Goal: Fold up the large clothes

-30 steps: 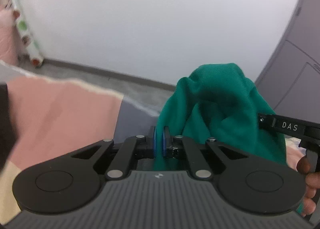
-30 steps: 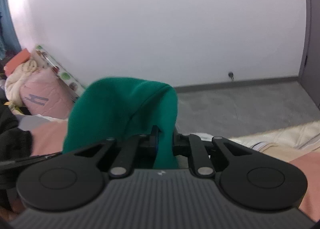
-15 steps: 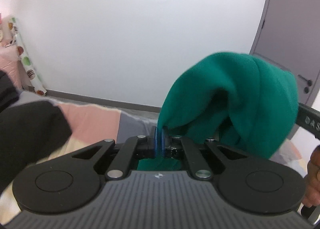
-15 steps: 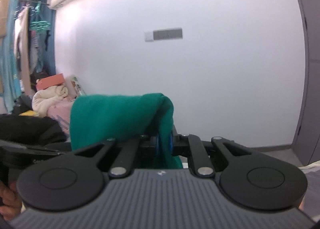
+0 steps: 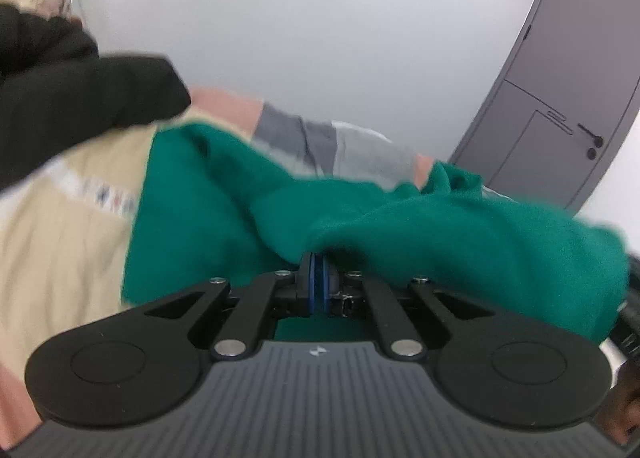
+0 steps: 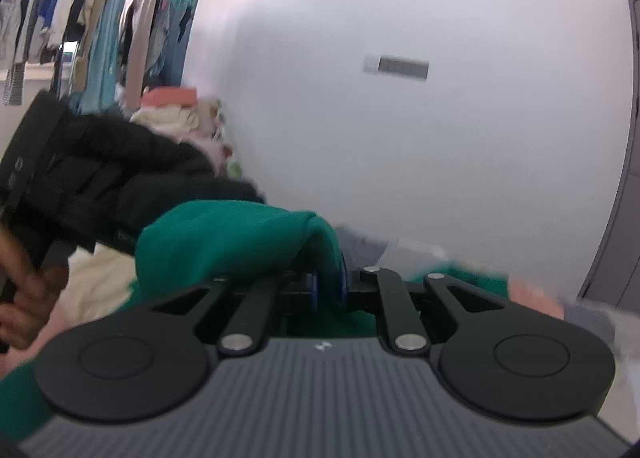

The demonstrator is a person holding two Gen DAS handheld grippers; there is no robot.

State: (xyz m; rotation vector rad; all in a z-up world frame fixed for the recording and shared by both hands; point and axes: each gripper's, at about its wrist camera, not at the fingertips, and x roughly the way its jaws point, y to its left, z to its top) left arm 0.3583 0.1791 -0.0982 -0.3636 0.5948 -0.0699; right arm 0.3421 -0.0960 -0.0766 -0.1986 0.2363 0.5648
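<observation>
A large green garment [image 5: 248,210] lies partly spread over the patchwork bedspread [image 5: 60,226] and drapes over both grippers. My left gripper [image 5: 319,278] is shut on a fold of it, the blue pads pressed together. My right gripper [image 6: 328,282] is shut on another fold of the same green garment [image 6: 224,242], which bunches over its left side. The other gripper's black body [image 6: 36,162] and the hand holding it show at the left of the right wrist view.
A black garment [image 5: 68,98] lies on the bed to the left. Stacked bedding [image 6: 172,114] and a rack of hanging clothes [image 6: 80,6] stand by the white wall. A grey door [image 5: 560,98] is to the right.
Both grippers have swung forward and down with the green garment. It was bunched up high in the air and now stretches out over the bedspread. Both views are motion-blurred.
</observation>
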